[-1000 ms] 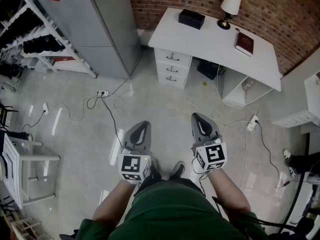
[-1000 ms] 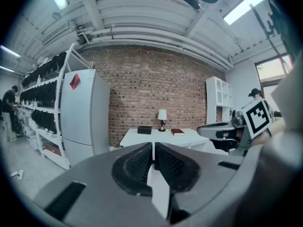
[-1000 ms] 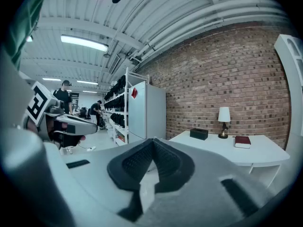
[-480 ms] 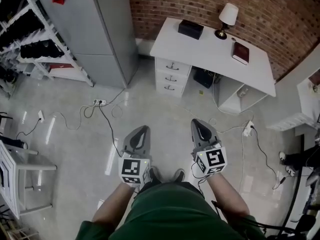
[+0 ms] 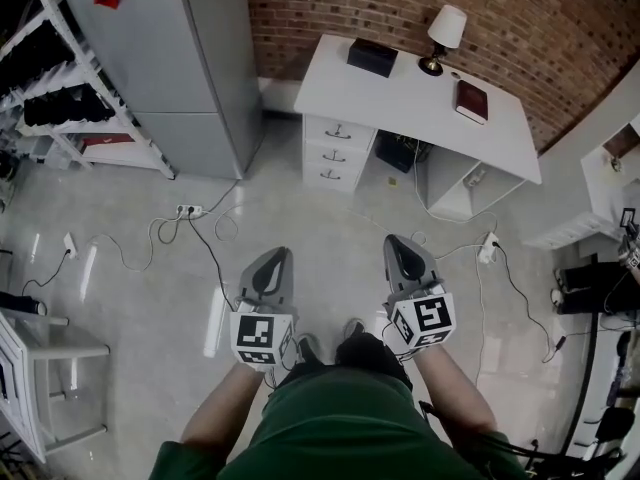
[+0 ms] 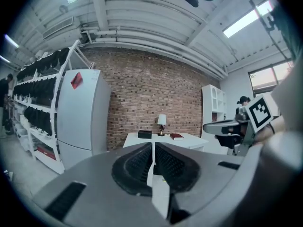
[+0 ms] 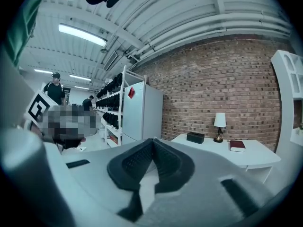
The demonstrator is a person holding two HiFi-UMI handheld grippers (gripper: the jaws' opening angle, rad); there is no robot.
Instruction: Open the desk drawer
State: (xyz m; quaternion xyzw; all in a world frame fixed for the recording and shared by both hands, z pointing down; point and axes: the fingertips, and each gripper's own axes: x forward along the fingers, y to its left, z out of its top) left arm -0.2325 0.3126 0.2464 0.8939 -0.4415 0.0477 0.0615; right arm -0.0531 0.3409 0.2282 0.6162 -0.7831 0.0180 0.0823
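Observation:
A white desk (image 5: 400, 103) stands against the brick wall, with a stack of three drawers (image 5: 332, 152) at its left end, all closed. It shows small and far in the left gripper view (image 6: 142, 139) and the right gripper view (image 7: 255, 152). My left gripper (image 5: 272, 265) and right gripper (image 5: 402, 249) are held side by side over the floor, well short of the desk. Both point toward it. Both are shut, pads together, with nothing between them.
On the desk are a black box (image 5: 371, 56), a lamp (image 5: 440, 35) and a dark red book (image 5: 471, 101). A grey cabinet (image 5: 170, 63) and shelving (image 5: 60, 88) stand at left. Cables and a power strip (image 5: 187, 211) lie on the floor.
I have stepped toward the desk with both grippers carried along; the desk and cabinet have shifted slightly in the head view. Both grippers stay shut.

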